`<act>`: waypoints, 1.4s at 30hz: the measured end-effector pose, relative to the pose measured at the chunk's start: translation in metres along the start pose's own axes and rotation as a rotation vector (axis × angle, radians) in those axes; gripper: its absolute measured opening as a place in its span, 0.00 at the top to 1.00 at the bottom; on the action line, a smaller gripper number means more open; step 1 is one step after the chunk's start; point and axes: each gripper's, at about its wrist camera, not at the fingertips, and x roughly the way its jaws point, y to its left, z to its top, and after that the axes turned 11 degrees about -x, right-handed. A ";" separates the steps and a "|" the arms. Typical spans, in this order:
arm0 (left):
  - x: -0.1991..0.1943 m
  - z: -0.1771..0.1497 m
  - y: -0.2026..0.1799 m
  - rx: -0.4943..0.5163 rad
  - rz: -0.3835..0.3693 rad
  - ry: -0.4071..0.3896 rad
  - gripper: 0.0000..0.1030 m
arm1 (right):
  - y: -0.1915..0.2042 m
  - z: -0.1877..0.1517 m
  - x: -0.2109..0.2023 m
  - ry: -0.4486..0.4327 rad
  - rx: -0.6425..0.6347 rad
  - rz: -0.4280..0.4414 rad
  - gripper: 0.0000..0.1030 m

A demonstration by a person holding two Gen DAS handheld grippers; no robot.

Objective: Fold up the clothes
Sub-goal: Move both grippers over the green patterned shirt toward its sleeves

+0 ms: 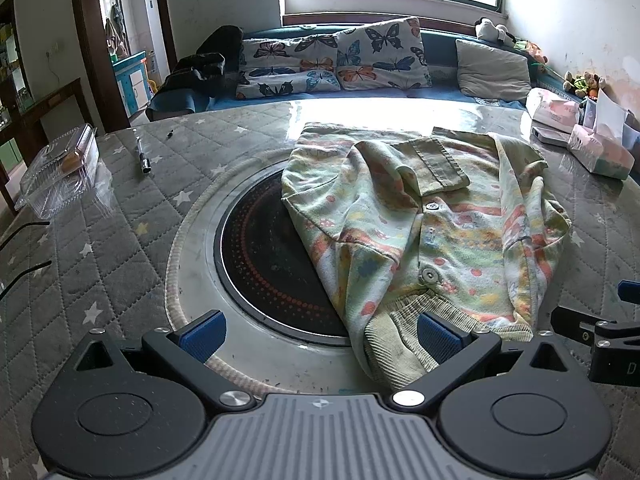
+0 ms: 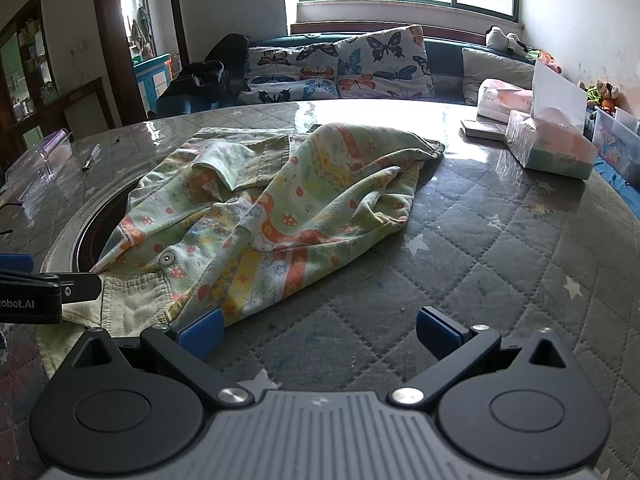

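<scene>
Garment [image 1: 432,220] sprawls lengthwise away from both wide-open, empty tongs, its ribbed hem [image 1: 396,340] nearest, touching the left gripper [image 1: 320,338], the right gripper [image 2: 318,334] just beside.

The shirt [image 1: 424,224] hides part of the round burner [image 1: 264,256]. The right gripper [image 1: 600,336] is cut off by the left wrist view's edge.

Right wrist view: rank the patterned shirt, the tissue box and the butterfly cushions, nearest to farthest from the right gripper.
From the right gripper:
1. patterned shirt, just ahead, left of centre.
2. tissue box, farther back, on the right.
3. butterfly cushions, on the sofa beyond the table.
</scene>
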 end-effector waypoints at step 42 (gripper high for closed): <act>0.010 0.009 -0.008 0.039 0.002 -0.002 0.00 | 0.000 0.016 0.007 -0.014 -0.030 0.005 0.00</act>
